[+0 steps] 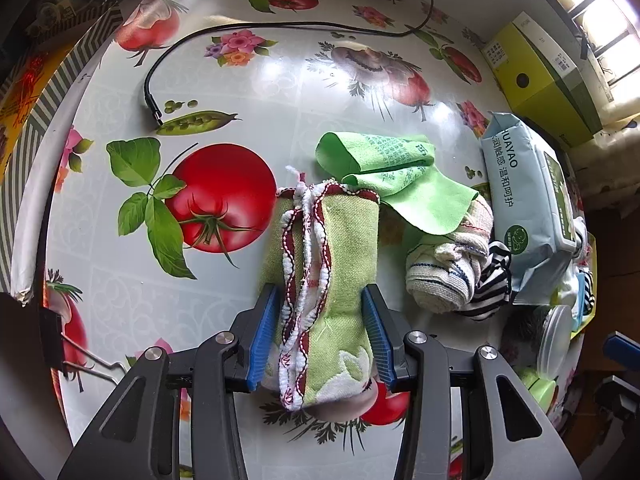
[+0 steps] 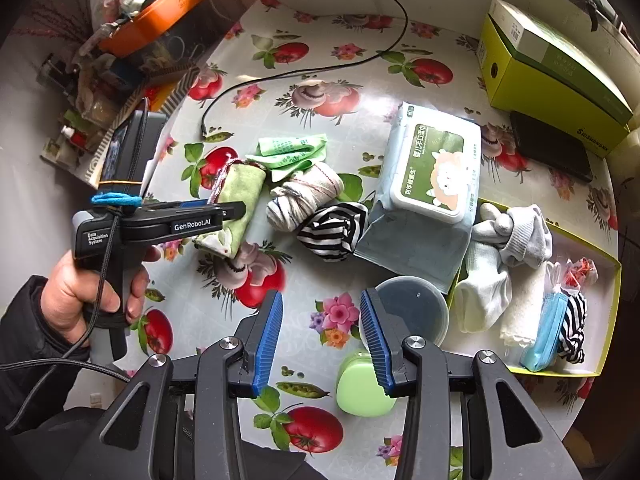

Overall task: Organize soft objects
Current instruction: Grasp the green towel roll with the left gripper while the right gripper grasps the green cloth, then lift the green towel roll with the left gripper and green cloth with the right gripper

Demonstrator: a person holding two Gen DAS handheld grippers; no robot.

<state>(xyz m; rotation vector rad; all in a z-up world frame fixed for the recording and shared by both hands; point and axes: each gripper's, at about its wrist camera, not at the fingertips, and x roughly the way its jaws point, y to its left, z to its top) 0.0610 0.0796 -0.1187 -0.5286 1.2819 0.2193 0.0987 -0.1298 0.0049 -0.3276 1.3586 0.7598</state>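
A rolled green towel (image 1: pixel 344 240) with red and white trim lies lengthwise between my left gripper's (image 1: pixel 320 292) blue pads, which press in on both its sides. Seen from the right wrist, that left gripper (image 2: pixel 236 210) points steeply down over the towel (image 2: pixel 244 184) at the table's left, held by a hand (image 2: pixel 80 292). My right gripper (image 2: pixel 321 294) hovers half open above the tablecloth with nothing between its fingers. Beside the towel lie a green cloth (image 1: pixel 400 176), a white rolled rag (image 1: pixel 444 272) and a black-and-white striped sock (image 1: pixel 492 280).
A shallow yellow-green box (image 2: pixel 560 374) at the right holds white socks, a blue mask and a striped piece. A wipes pack (image 2: pixel 432 176), a round lidded tub (image 2: pixel 416 304) and a green case (image 2: pixel 360 388) stand near it. A black cable (image 1: pixel 240 28) crosses the far table.
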